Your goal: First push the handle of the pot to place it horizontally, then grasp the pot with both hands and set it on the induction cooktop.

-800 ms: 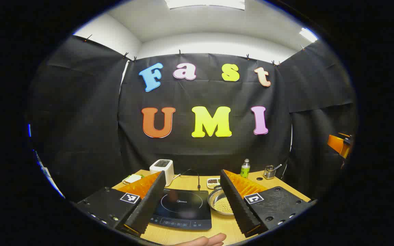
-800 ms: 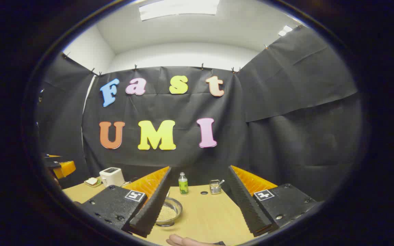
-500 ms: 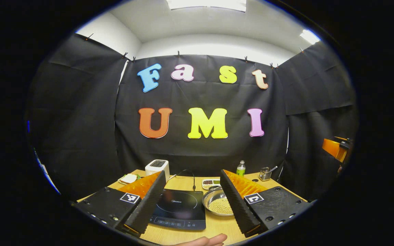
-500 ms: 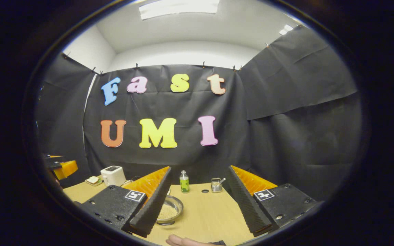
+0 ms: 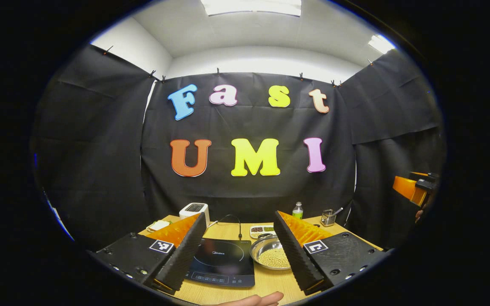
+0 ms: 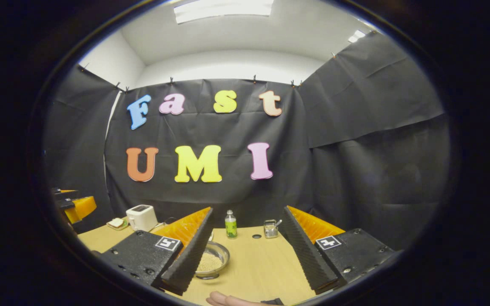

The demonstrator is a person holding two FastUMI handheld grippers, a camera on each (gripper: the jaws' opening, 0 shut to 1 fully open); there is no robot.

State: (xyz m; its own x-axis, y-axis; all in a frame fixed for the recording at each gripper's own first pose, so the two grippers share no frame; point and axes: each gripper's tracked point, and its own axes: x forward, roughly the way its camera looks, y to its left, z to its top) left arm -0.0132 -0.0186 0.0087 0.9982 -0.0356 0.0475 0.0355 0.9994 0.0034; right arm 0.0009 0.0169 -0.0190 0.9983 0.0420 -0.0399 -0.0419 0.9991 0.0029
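Two grippers, left gripper (image 5: 238, 246) and right gripper (image 6: 245, 242), ridged fingers spread wide, above round steel pot (image 5: 268, 255) beside glossy flat induction cooktop (image 5: 223, 262).

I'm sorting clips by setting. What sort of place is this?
Most likely a mock kitchen set up in a recording booth: a wooden table carries an induction cooktop, a toaster and a metal pot holding small beans, with black cloth hung all around as walls.

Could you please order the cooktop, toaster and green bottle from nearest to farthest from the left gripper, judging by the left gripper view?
1. Cooktop, between the left gripper fingers.
2. Toaster, back left.
3. Bottle, back right; close to the toaster's range.
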